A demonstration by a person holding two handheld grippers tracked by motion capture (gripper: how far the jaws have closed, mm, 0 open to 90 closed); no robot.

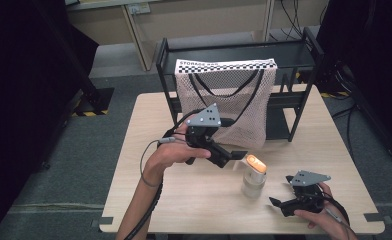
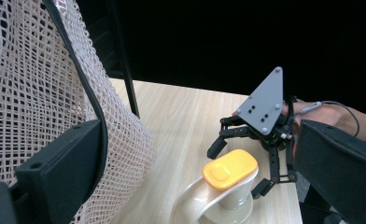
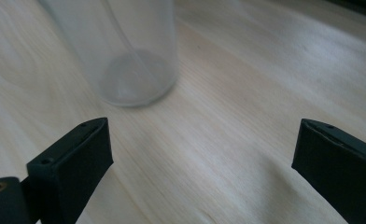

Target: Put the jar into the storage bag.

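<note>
Step in hand, as I judge it: hold the mesh bag open and put the bottle in.

Left side. My left gripper [image 1: 232, 156] is raised at the lower front of the pink mesh storage bag [image 1: 224, 100], which hangs from the black rack [image 1: 304, 55] at the back of the tabletop [image 1: 194, 200]. In the left gripper view one jaw lies against the bag's black-edged mesh, while the other stands well apart with nothing pressed between them; I read these jaws as open, touching the bag but not clamping it. To do this well, I should catch the black rim binding, not the loose mesh, and pull the mouth toward me before anything moves in.

Right side. The clear bottle with the orange cap [image 1: 254, 176] stands upright on the tabletop, between my two grippers and just in front of the bag. My right gripper [image 1: 280, 202] rests low near the front edge, jaws wide and empty, the bottle's base ahead of them. I should advance level, centre the body between the jaws and close below the cap.

Count: one bag, one bottle, one rack, two grippers.
</note>
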